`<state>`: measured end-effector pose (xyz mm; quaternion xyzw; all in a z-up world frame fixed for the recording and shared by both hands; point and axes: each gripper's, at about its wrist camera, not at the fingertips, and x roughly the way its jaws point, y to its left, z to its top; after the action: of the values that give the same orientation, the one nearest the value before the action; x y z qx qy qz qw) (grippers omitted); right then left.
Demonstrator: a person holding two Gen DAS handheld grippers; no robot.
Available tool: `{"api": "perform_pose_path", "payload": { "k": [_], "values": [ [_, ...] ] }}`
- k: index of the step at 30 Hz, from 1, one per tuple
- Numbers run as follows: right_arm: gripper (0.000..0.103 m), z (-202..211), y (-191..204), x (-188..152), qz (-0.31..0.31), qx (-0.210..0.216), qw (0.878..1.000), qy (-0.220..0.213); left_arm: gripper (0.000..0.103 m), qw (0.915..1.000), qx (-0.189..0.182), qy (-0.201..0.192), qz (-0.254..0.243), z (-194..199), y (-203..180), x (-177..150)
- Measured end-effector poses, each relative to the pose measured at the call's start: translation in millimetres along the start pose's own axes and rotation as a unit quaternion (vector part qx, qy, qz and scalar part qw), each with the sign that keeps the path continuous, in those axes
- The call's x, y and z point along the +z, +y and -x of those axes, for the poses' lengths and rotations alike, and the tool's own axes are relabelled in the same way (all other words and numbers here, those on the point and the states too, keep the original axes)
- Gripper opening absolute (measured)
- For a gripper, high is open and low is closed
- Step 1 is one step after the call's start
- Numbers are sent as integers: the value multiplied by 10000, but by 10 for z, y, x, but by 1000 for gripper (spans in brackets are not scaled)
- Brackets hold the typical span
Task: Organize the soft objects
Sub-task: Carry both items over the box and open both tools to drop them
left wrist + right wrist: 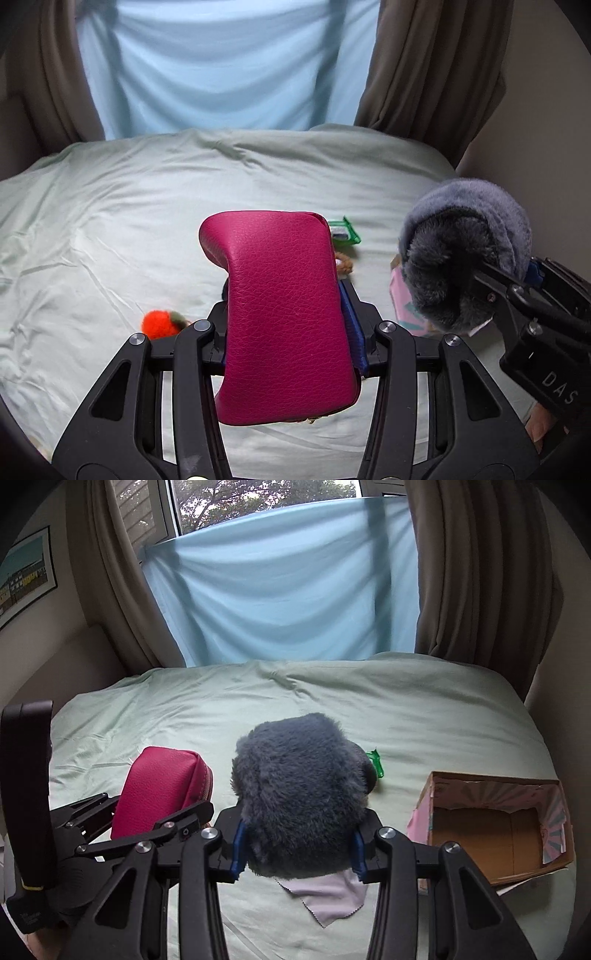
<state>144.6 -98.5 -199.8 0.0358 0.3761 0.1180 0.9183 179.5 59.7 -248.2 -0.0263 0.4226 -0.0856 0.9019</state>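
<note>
My left gripper (291, 325) is shut on a magenta leather pouch (284, 310) and holds it above the bed; the pouch also shows in the right wrist view (159, 794). My right gripper (297, 845) is shut on a grey furry earmuff (299, 794), also raised above the bed; it appears at the right of the left wrist view (461, 254). An open cardboard box (495, 834) with pink patterned sides lies on the bed to the right of the right gripper. An orange pom-pom toy (159, 323) lies on the sheet left of the left gripper.
A pale green sheet (110, 229) covers the bed. A green plastic item (343, 230) and a small brown object (345, 264) lie beyond the pouch. A light grey cloth (328, 897) lies under the right gripper. Curtains (476, 568) and a blue sheet (280, 583) hang behind.
</note>
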Motion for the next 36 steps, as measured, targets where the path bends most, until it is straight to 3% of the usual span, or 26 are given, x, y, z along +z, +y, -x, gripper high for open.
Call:
{"api": "perform_pose_path", "payload": {
  "k": [9,19,29,36],
  "values": [
    [40,718,-962,161,10,-416,9991,-117,42,9996,-230,-137,-40,298,-1215,383],
    [40,973,-2200,173,-4,-939,9953,231,42,9983,-538,225,-20,-42,-2578,604],
    [40,442,-2966,109,-321,-1060,9893,949,42,9942,-509,931,-166,-810,-3223,596],
    [40,-237,-3341,-19,-774,-995,9772,1709,42,9855,-442,1629,-185,-1588,-3267,525]
  ]
}}
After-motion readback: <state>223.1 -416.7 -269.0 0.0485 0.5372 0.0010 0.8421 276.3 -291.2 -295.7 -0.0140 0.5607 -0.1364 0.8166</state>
